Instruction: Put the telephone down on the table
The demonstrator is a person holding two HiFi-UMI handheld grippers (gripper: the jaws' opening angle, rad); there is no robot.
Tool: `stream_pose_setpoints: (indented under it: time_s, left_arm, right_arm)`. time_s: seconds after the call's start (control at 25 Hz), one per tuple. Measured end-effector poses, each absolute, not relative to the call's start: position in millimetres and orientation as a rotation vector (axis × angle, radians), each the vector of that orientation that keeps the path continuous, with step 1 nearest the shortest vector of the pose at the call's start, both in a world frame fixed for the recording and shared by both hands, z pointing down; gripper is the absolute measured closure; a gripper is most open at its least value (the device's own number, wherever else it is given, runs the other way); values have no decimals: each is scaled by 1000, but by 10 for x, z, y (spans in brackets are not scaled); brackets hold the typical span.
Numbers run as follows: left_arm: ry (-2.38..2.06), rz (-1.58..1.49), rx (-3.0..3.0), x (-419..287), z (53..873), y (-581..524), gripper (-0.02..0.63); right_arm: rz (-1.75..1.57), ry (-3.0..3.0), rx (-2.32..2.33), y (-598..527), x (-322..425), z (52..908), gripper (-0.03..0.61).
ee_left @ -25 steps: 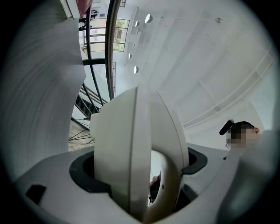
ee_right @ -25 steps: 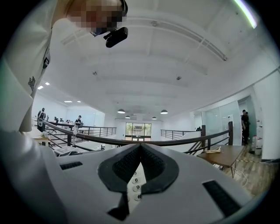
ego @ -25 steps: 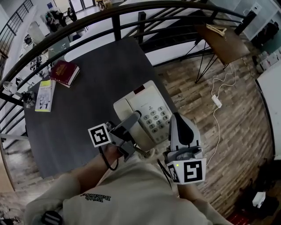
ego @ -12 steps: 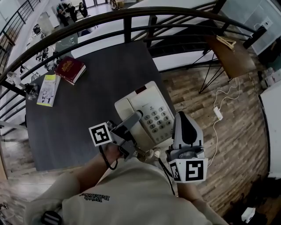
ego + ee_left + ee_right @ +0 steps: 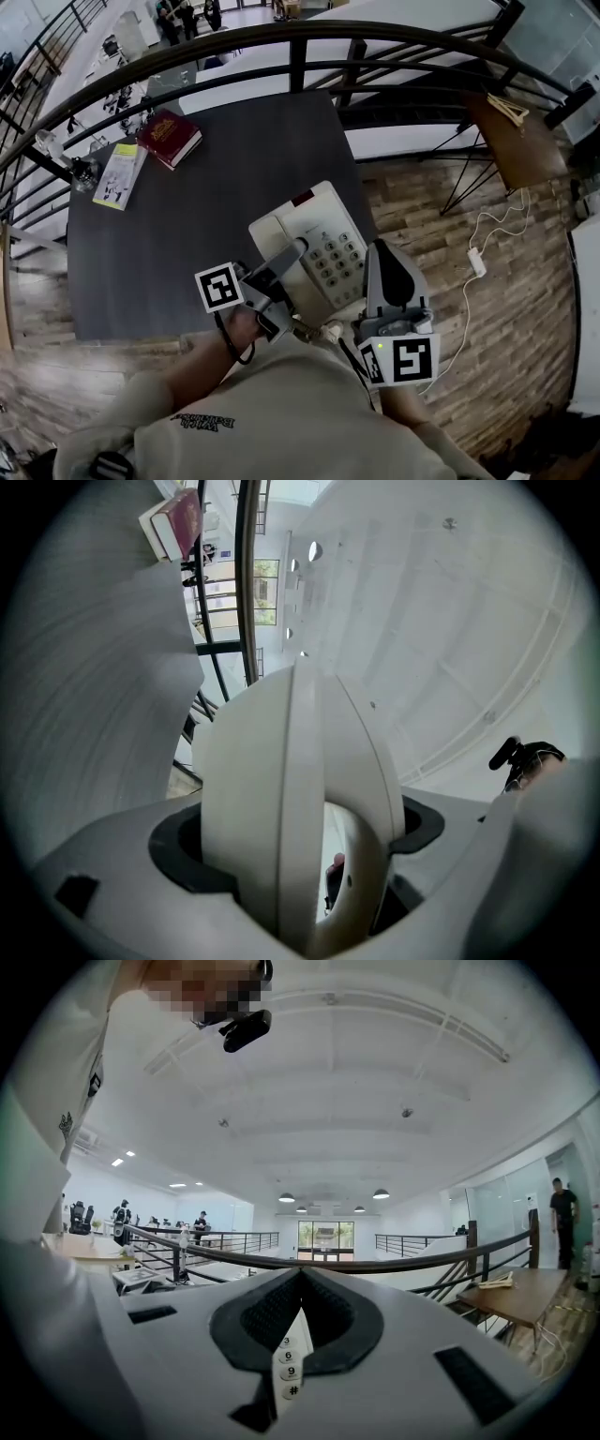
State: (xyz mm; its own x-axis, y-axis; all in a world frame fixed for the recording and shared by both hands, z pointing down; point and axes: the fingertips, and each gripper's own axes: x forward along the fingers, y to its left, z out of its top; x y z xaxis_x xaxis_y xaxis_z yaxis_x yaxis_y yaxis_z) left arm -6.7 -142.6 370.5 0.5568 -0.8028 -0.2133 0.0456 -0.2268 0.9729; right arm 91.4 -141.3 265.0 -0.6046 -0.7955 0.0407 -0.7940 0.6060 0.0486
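Observation:
A cream push-button telephone [image 5: 314, 246] with its handset on the cradle is held over the near right corner of the dark table [image 5: 216, 197]. My left gripper [image 5: 292, 253] is shut on the phone's handset side; in the left gripper view the cream handset [image 5: 281, 789] fills the space between the jaws. My right gripper [image 5: 373, 267] is shut on the phone's right edge, and a thin strip of keypad [image 5: 285, 1358] shows between its jaws. Whether the telephone's base touches the table cannot be told.
A red book [image 5: 170, 137] and a pamphlet [image 5: 120, 174] lie at the table's far left. A black railing [image 5: 309, 42] runs behind the table. To the right are wood floor, a brown side table [image 5: 516, 141] and a white cable [image 5: 473, 258].
The head view has swung, so the table and book sit further right and up. The telephone stays held by both grippers at the table's near right corner.

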Motion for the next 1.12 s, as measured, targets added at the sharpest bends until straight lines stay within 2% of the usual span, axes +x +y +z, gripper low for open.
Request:
stream_pose_setpoints:
  time_s: [0.52, 0.72, 1.12]
  left_arm:
    - [-764, -861, 1558, -45, 3978, -1701, 150]
    - [-782, -849, 1568, 5, 4162, -2177, 150]
    - [-777, -852, 1569, 44, 4718, -3198, 150]
  right_arm:
    - [59, -2703, 1338, -1737, 1065, 3075, 575]
    - [99, -2661, 1359, -2217, 1185, 3310, 575]
    - [218, -2711, 1339, -3200, 955, 3798, 575]
